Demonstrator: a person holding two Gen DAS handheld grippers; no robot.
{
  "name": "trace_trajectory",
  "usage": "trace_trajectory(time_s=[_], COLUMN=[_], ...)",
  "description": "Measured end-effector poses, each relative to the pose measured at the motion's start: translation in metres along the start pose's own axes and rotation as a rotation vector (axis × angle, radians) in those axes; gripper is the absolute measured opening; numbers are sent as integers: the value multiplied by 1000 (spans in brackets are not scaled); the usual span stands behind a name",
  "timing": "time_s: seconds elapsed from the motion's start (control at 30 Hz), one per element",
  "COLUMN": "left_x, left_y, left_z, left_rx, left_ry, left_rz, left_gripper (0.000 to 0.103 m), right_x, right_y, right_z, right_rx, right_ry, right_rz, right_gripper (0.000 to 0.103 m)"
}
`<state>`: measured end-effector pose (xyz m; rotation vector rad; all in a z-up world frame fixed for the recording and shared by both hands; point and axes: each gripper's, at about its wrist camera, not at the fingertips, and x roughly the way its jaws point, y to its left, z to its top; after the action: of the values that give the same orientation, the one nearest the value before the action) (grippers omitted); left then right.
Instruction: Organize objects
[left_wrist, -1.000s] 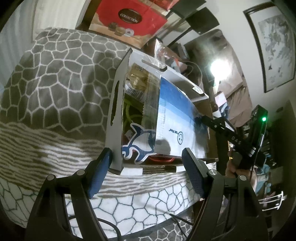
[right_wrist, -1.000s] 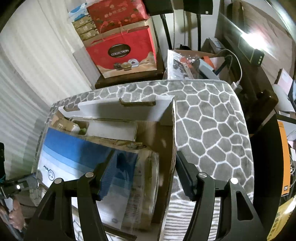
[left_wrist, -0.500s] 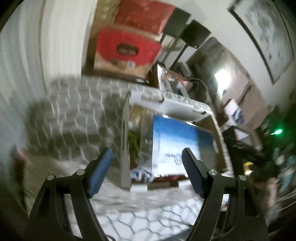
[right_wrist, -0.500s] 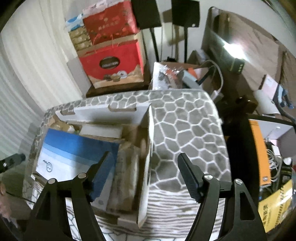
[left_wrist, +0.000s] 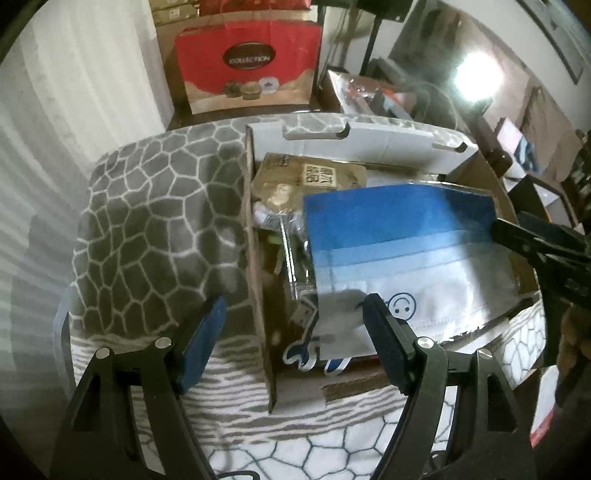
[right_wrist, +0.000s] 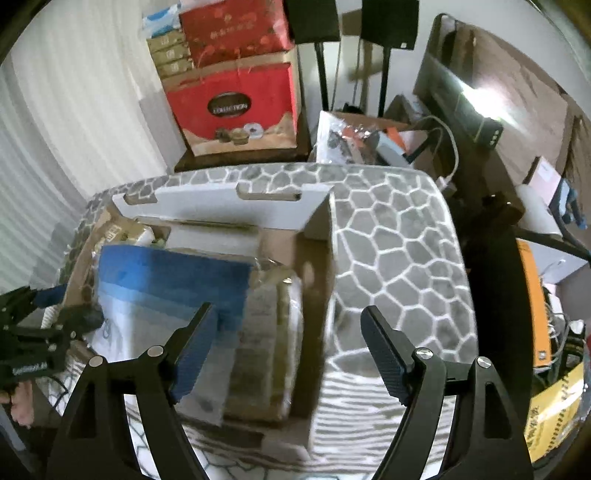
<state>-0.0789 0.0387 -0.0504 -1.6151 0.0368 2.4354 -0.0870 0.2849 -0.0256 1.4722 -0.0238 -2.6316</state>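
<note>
Now — cardboard box (left_wrist: 258, 295): blue-white pouch (left_wrist: 399, 251), brown packet (left_wrist: 295, 177) | left hand-held gripper (left_wrist: 291, 332) spread | right hand-held gripper (right_wrist: 286, 354) opening, empty

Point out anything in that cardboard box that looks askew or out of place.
The blue and white package lies tilted across the top of the cardboard box, resting on other items rather than settled inside. Its lower end overhangs the near edge. Beside it, a brown wrapped bundle is wedged against the right wall.
</note>
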Motion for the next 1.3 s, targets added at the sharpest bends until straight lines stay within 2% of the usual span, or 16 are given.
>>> trace_trajectory(time_s=[0.1,0.2,0.37,0.53,0.9,1.17,1.27,1.3], left_x=[-6,-21,-46,-54,-77,-91,-100,-105], left_y=[5,9,1,-2,7,-2,-5,-7], left_z=[1,3,8,11,-20,-48,-55,-58], left_rx=[-2,-25,1,-1,-80,-86,-78,-74], left_ry=[-17,-44,-96,-118,-223,-272,-304,-328], left_rz=[11,-10,-37,-44,-69,-58,-36,-31], left_gripper=[74,74,74,74,74,75,102,102], right_x=[8,13,4,-15,-59,-88,-97,-100], right_y=[5,11,5,-3,-2,22,25,26], right_z=[1,1,0,3,-19,-58,-68,-70], right_rx=[-6,-21,-3,9,10,-4,24,27], right_ry=[15,17,-4,-42,-117,-199,-227,-236], right_rz=[6,-10,13,16,43,-17,-19,-26], right_gripper=[80,81,81,81,81,88,89,90])
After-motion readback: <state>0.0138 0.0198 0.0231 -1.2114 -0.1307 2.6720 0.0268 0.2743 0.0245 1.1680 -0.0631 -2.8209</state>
